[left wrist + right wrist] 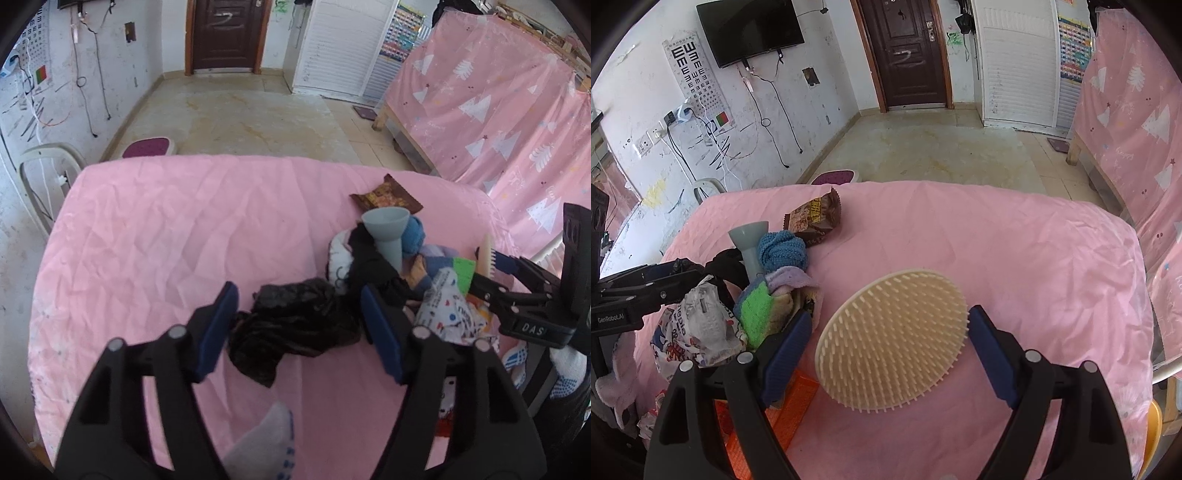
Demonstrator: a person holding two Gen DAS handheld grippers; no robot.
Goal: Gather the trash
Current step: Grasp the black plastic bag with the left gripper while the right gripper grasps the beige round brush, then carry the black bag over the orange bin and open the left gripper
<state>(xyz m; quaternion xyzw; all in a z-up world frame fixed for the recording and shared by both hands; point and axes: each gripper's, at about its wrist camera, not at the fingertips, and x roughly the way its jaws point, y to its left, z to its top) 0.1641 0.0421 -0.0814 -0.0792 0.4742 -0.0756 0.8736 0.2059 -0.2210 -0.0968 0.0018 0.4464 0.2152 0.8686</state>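
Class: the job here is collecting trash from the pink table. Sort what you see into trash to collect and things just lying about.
Trash to collect:
black plastic bag
brown snack wrapper
crumpled printed wrapper

Just lying about:
cream bristle brush
grey funnel
blue knitted cloth
green sponge

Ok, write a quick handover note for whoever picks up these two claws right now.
Left claw: half closed around the crumpled black plastic bag on the pink sheet; grip not clear.
Right claw: wide, with the cream bristle brush between its pads.
Snack wrapper lies at the far side, printed wrapper sits in the pile with the grey funnel and cloths.
Nothing visibly collected yet; no bin in view.
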